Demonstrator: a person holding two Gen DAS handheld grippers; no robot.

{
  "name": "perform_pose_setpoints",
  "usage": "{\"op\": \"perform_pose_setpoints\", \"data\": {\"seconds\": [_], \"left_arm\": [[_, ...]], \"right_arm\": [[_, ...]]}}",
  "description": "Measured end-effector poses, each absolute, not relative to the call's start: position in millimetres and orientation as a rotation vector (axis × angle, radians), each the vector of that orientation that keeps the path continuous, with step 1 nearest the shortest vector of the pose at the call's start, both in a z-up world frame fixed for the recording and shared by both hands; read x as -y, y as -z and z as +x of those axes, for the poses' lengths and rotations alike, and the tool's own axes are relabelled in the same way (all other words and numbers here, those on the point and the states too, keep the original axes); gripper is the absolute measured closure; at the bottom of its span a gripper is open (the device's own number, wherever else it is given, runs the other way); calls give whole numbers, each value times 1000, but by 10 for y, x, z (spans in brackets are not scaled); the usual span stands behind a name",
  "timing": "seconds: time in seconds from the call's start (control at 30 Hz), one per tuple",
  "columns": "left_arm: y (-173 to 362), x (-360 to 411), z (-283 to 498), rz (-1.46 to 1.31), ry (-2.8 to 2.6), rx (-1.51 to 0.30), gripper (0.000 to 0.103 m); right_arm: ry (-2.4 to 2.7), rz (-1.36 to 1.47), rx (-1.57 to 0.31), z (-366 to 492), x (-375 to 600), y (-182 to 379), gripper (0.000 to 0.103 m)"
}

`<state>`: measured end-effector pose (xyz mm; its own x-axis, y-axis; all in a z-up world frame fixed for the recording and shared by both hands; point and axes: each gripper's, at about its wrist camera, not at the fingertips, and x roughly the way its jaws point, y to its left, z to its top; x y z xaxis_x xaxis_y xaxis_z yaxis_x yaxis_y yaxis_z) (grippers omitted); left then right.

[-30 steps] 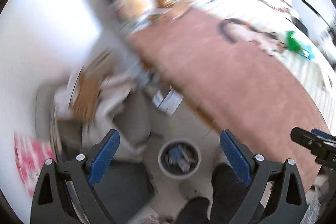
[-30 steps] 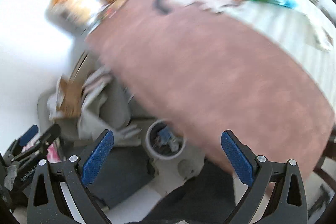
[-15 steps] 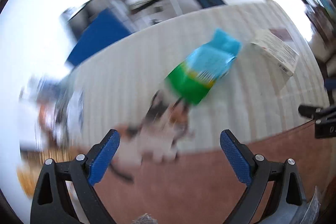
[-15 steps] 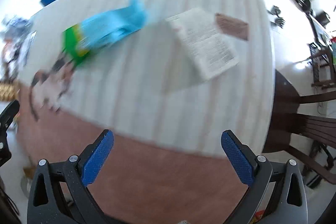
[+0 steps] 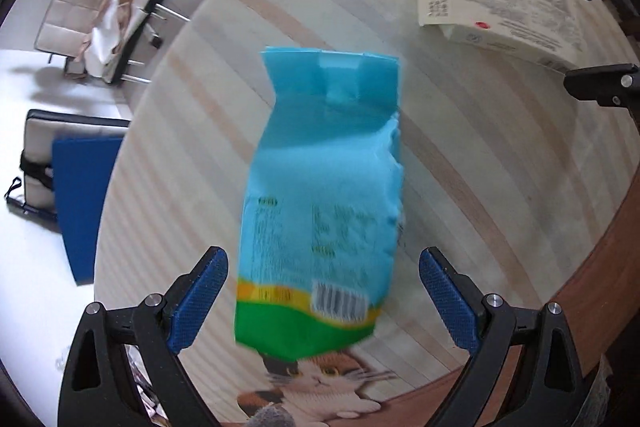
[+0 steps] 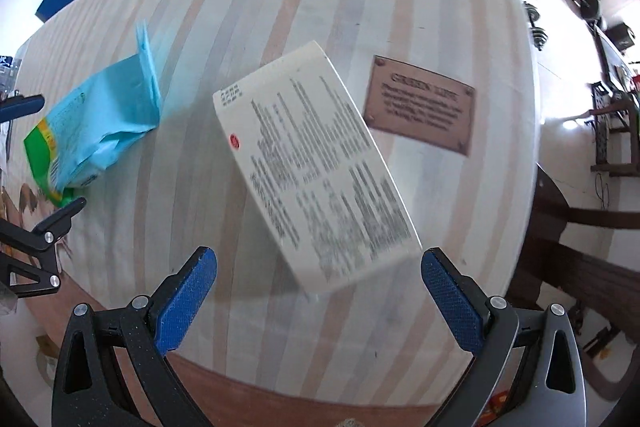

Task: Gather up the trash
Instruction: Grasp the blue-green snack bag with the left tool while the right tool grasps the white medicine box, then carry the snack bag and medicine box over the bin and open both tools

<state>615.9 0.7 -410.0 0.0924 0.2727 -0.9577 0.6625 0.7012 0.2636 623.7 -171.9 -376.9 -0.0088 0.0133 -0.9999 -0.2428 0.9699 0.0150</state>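
Left gripper [image 5: 323, 291] jaws wide, empty, over the blue-green bag [image 5: 324, 199] flat on the striped table [image 5: 460, 155]. Right gripper [image 6: 319, 289] also wide, above the white box [image 6: 312, 163], print too blurred to read. Cat picture [image 5: 320, 383] half hidden under the bag.

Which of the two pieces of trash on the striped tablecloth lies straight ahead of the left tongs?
The blue and green bag: it lies between the open left tongs. The white printed box lies ahead of the right tongs.
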Motion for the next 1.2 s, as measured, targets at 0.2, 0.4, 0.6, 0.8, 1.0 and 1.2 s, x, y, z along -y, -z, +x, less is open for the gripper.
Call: {"op": "perform_pose_setpoints", "data": {"seconds": [0.2, 0.4, 0.6, 0.8, 1.0, 1.2], "left_arm": [[4319, 40, 6361, 794, 391, -1563, 5], [4391, -80, 6426, 707, 401, -1599, 7], [4282, -339, 6368, 424, 316, -1611, 13], [4252, -799, 5945, -68, 33, -1680, 13], [4211, -1040, 5138, -417, -218, -1663, 13], [4260, -934, 4855, -443, -300, -1639, 13]], "right_arm": [[-201, -221, -1586, 6473, 1646, 3990, 0], [-185, -164, -1571, 6547, 1685, 4030, 11], [-167, -62, -1596, 6465, 1877, 4023, 14], [-148, 76, -1646, 6158, 2071, 4060, 14], [-159, 99, -1687, 5695, 2102, 4084, 14], [-183, -21, -1697, 5514, 1979, 4155, 14]]}}
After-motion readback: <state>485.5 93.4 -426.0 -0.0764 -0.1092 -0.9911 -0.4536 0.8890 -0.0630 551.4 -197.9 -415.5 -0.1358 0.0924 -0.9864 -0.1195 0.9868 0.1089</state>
